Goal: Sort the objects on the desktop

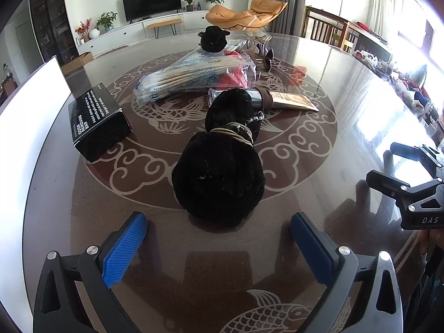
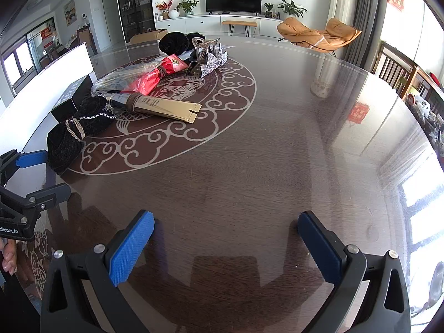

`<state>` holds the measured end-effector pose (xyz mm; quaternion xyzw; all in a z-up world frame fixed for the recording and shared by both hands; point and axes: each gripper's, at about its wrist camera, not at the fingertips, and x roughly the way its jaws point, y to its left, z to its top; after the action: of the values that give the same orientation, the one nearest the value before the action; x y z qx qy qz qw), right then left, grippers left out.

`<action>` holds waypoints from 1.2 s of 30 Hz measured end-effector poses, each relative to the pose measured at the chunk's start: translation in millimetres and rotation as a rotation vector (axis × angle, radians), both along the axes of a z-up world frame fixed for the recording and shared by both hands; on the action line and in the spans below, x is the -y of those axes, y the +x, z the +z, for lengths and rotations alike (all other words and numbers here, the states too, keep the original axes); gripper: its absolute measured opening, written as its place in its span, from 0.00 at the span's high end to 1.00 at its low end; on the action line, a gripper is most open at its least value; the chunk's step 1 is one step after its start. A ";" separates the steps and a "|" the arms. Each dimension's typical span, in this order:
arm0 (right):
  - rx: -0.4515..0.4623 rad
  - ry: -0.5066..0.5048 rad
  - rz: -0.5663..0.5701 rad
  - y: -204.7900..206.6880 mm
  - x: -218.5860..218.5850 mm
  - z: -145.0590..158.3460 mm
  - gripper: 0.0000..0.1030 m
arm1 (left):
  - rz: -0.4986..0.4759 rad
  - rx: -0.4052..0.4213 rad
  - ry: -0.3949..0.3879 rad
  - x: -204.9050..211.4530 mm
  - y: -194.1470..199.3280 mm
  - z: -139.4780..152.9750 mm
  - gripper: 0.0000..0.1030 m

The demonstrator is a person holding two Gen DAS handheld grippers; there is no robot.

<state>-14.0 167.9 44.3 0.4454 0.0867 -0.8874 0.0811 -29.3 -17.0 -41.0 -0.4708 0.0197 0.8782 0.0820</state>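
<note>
On the glossy table a black pouch lay just ahead of the left gripper, spread and empty; the right gripper too. Closing early might shove the soft pouch away.

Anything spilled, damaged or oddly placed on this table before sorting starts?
Nothing spilled or broken. The items lie in a loose heap: the gold tube rests partly on the black velvet pouch, and the cotton swab bag overlaps a red packet. Both grippers are open and empty.
</note>
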 end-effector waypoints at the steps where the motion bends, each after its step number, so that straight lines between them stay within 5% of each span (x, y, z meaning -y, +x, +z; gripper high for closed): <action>1: 0.000 0.000 0.000 0.0 0.0 0.0 0.00 | -0.001 0.000 0.000 0.0 -0.9 -0.1 0.00; 36: 0.000 0.001 -0.002 -0.3 0.5 -0.4 0.00 | 0.019 -0.003 0.000 -1.0 -5.7 -1.7 0.00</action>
<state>-14.3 167.4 43.9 0.4457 0.0869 -0.8874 0.0801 -35.0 -16.0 -42.7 -0.4697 0.0152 0.8796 0.0735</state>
